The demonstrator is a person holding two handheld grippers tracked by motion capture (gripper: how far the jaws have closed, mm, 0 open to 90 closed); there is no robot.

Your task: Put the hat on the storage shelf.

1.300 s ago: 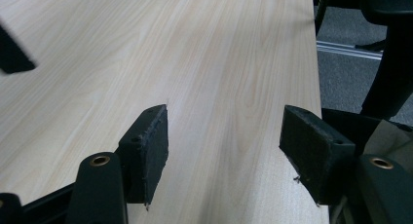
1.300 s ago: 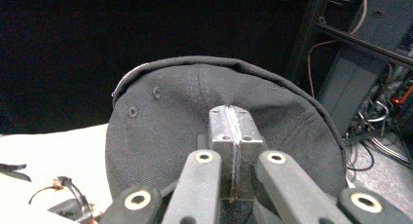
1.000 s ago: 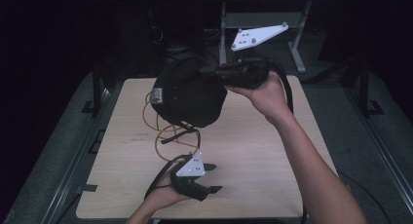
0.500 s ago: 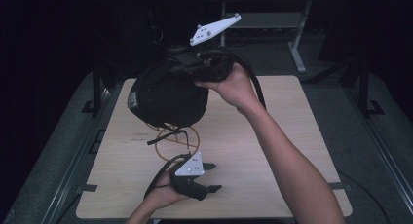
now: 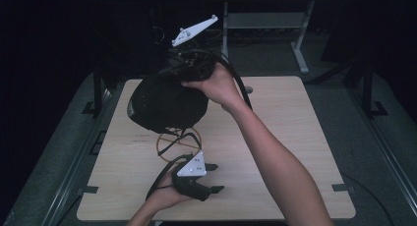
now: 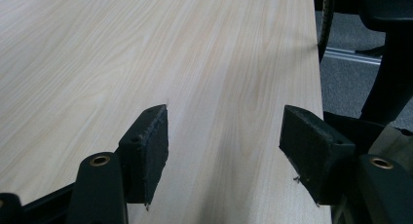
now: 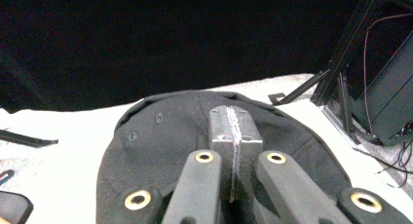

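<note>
**Black cap clamped in right gripper, lifted over the table**

While hanging in the air above the far left part of the wooden table (image 5: 275,152), held up by the right gripper (image 5: 189,71): a black cap (image 5: 164,103), rounded crown bulging toward the left and down in the high view. Seen there just beneath and to the left of that gripper's black body, touching it at the upper edge. Clear of the tabletop, casting no contact on it; an orange-and-black cable loop (image 5: 179,140) lying on the wood right below.

In the right gripper view, jaws pressed tight together, pads meeting along a thin seam with the cap's fabric pinched between them. Cap (image 7: 165,136) spreading out from under the fingertips (image 7: 234,131), stitched eyelets visible on the dark cloth, crown falling away beyond and to both sides of the jaws.

Near the front edge of the table, resting low by the wood: the left gripper (image 5: 196,179), grey three-cornered plate on top. Well apart from the cap, which hangs beyond and above it. In the left gripper view, jaws spread wide, bare pale tabletop (image 6: 146,63) between the pads (image 6: 151,146), nothing gripped.
</note>
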